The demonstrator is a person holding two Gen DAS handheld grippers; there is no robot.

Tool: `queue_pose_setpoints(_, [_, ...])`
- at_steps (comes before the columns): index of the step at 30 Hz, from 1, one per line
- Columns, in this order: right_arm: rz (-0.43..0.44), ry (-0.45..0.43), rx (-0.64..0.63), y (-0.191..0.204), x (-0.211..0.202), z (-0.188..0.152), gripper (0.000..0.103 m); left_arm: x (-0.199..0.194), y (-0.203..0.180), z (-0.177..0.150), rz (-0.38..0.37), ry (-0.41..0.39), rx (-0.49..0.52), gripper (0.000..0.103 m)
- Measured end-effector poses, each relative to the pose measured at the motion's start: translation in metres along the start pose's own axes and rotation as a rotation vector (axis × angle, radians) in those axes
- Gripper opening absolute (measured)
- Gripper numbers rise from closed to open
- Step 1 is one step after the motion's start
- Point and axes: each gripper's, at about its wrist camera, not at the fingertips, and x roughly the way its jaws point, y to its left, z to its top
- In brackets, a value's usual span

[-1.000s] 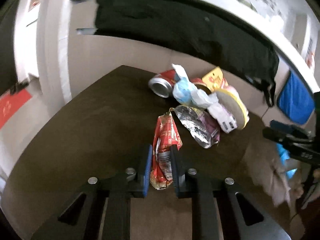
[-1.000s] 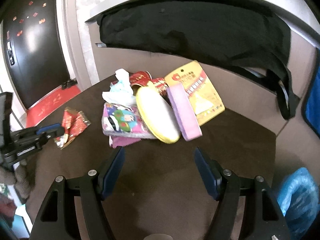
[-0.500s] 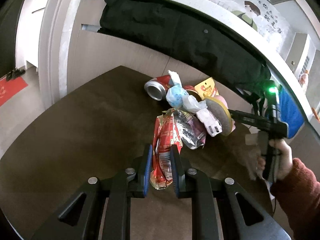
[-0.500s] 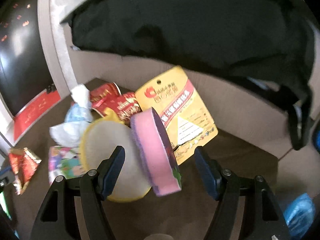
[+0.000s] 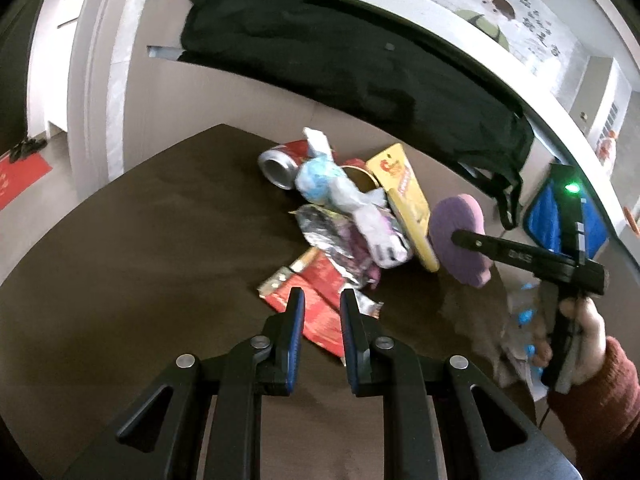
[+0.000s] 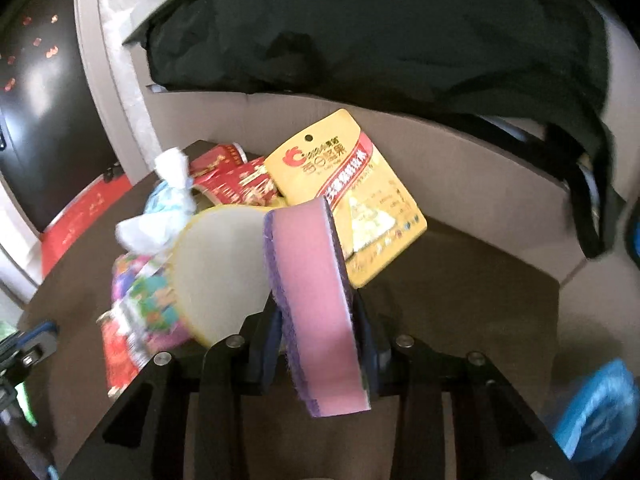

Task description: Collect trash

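The right tongs point(image 6: 316, 334) clamp a pink-and-purple sponge point(image 6: 316, 308), holding it on edge with its long side running away from the camera; in the left wrist view the same sponge point(image 5: 460, 240) sits raised at the tip of the right tongs point(image 5: 458, 238), gripped by a hand point(image 5: 580, 336) in a red sleeve. The left tongs point(image 5: 322, 308) stand narrowly apart with nothing pinched between them, their blue-padded fingers point(image 5: 297, 320) poised over a red snack wrapper point(image 5: 316, 300) that lies flat on the dark brown tabletop point(image 5: 140, 260). Just beyond the wrapper lies the trash heap: a crumpled foil packet point(image 5: 324, 232), a knotted pale-blue plastic bag point(image 5: 324, 180), a red drink can point(image 5: 280, 162) on its side and a yellow snack pouch point(image 5: 408, 200). From the right wrist view the yellow pouch point(image 6: 348, 192) leans behind the sponge, with a yellow-rimmed round lid point(image 6: 220, 268) just beside it on the left. A black garment point(image 5: 340, 64) drapes over the grey ledge behind the tabletop.
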Motion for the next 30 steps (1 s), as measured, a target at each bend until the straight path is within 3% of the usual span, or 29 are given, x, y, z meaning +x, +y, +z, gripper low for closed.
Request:
queue_pose_setpoints(15, [0.074,-0.055,0.091,-0.03,-0.088,-0.06,0.032,-0.015,-0.078,-0.009,-0.046,-0.01,0.106,0.019])
queue_pose_setpoints(24, [0.052,-0.133,0.154,-0.066,-0.134,-0.092,0.032,-0.008,-0.139,-0.012,-0.076,0.004,0.207,0.019])
queue_pose_setpoints(30, [0.013,-0.171,0.231,-0.108,-0.167,-0.114,0.032,0.002,-0.191,-0.016,-0.15,0.014,0.288,0.019])
